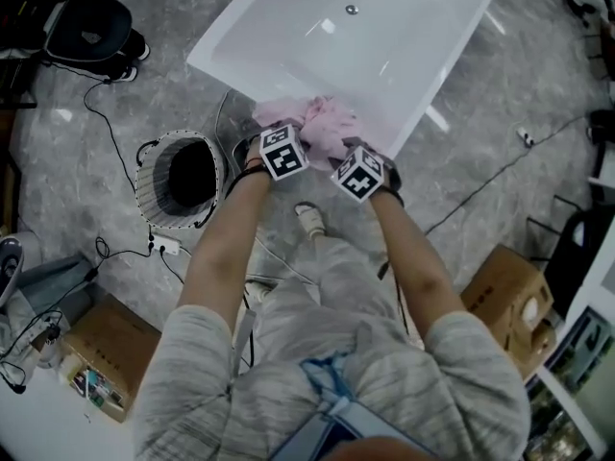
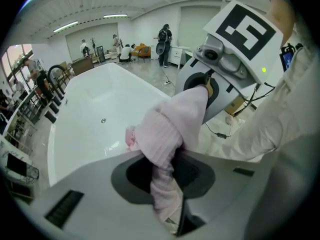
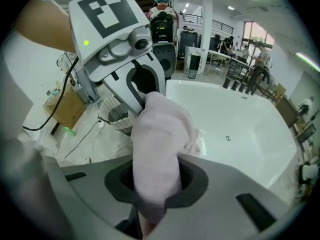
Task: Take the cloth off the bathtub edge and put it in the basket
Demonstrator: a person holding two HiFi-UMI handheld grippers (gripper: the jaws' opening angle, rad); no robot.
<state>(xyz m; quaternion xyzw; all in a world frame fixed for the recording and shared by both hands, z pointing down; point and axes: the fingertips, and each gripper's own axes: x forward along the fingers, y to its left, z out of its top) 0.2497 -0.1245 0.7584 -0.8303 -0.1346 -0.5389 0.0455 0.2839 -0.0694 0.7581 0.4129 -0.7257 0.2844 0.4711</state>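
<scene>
Left gripper (image 2: 165,176): jaws nearly together, biting a fold of the pink cloth (image 2: 167,129).
Right gripper (image 3: 152,184): pinching the same cloth too.
Cloth: bunched at the bathtub's (image 1: 216,65) near edge.
Doing it well: I'd lift both together, clear the rim, then swing left over the basket (image 1: 149,195).
Count: two grippers, one cloth, one bathtub, one basket.

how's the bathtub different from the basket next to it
The bathtub is white, smooth, long and much larger; the basket is round, striped-walled, dark inside. The pink cloth is at the bathtub's edge, not in the basket. Both stand open-topped on the floor.
</scene>
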